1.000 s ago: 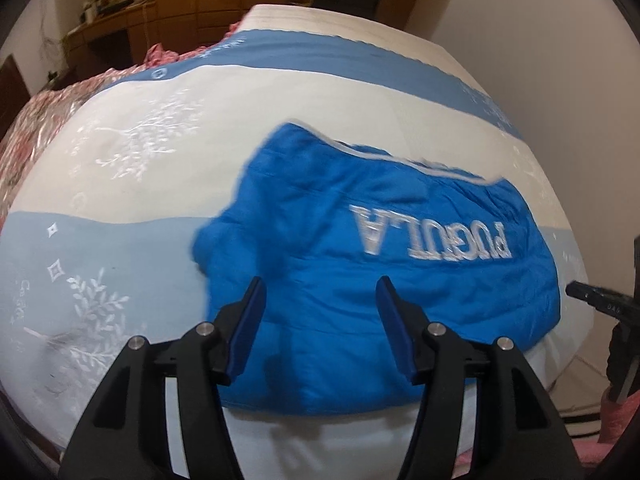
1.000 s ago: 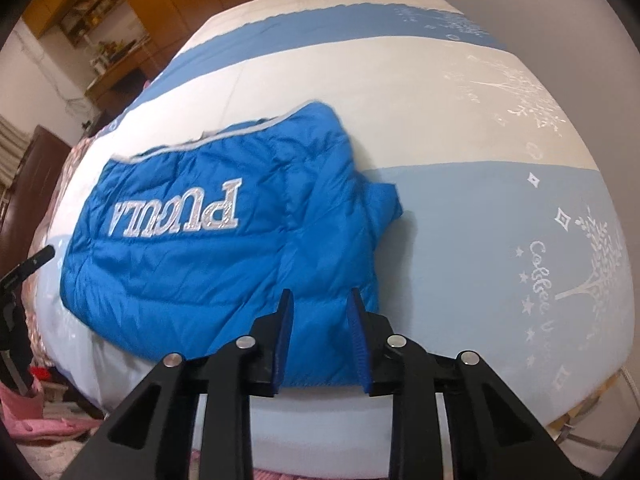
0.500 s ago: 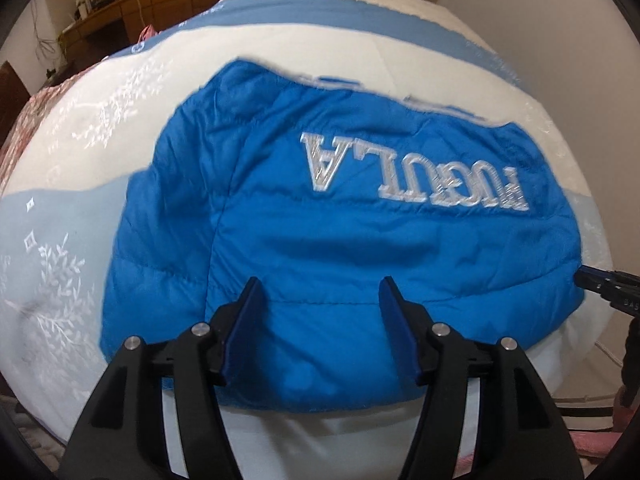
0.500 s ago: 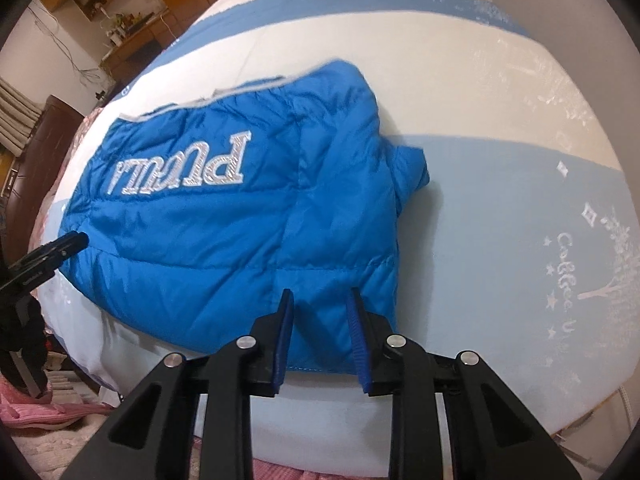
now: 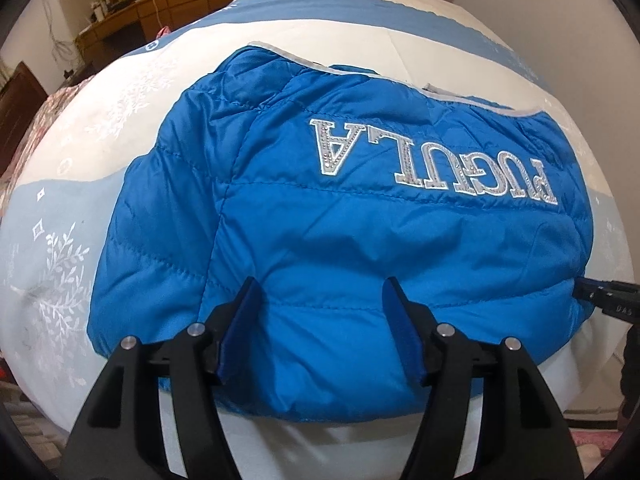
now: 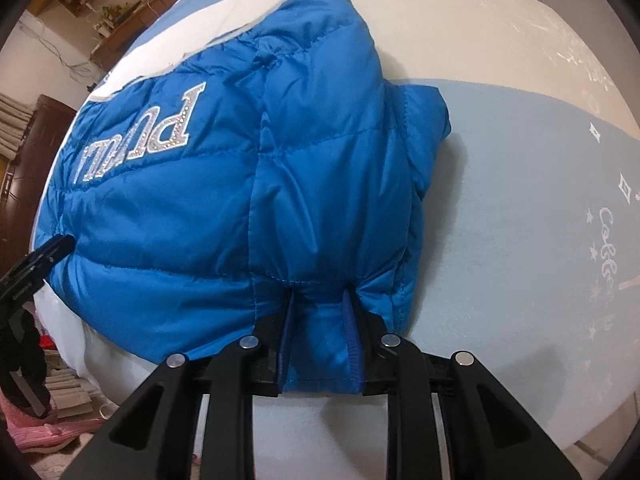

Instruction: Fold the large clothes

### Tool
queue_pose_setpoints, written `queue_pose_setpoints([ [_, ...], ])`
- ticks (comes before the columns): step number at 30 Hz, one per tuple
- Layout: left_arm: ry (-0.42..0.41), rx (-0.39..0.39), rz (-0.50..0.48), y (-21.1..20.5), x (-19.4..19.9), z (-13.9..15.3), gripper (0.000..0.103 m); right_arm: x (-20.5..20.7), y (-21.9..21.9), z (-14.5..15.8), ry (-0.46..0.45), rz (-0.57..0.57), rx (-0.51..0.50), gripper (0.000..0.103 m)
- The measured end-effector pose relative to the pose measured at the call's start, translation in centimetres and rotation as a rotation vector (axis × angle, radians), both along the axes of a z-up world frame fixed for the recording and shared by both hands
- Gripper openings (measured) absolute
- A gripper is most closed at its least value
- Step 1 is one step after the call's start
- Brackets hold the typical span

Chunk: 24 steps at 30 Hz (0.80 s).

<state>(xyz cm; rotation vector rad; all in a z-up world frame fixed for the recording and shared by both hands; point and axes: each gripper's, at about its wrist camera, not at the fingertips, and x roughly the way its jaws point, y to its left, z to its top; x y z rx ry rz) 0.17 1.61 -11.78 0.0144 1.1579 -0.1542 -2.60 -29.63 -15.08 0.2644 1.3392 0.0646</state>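
A blue puffer jacket [image 5: 340,232] with silver lettering lies spread on the bed, seen upside down in the left wrist view. My left gripper [image 5: 320,284] hovers over its near hem, jaws opening, and the pads do not press on the fabric. At the jacket's other end, my right gripper [image 6: 320,296] digs into the hem [image 6: 320,340] beside the sleeve. Its jaws are closing, with a puckered fold of blue fabric pinched between the pads. Each gripper's tip shows in the other's view: the right gripper [image 5: 608,298] and the left gripper [image 6: 36,264].
The bedspread [image 5: 68,216] has white and light blue bands with printed trees. Its near edge drops off just below both grippers. Wooden cabinets [image 5: 120,28] stand beyond the bed. A white wall [image 5: 560,8] runs along one side. Pink cloth [image 6: 28,428] lies on the floor.
Both grippers have come down closer to the jacket. The right fingers have sunk into the hem and narrowed on a fold. The left jaws have spread a little wider.
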Motion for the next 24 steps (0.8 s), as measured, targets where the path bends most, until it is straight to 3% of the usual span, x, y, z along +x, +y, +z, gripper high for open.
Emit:
queue_pose_setpoints([
  [8, -0.019, -0.026, 0.042, 1.1, -2.1, 2.0, 0.063, -0.1, 0.8, 0.0, -0.006, 0.022, -0.031, 0.023],
  [18, -0.073, 0.032, 0.122, 4.4, -3.4, 4.4, 0.067, 0.0, 0.9, 0.2, 0.011, 0.027, -0.033, 0.022],
  [24, -0.053, -0.013, 0.171, 7.2, -3.7, 4.0, 0.069, 0.3, 0.8, 0.3, 0.023, 0.031, -0.042, 0.022],
])
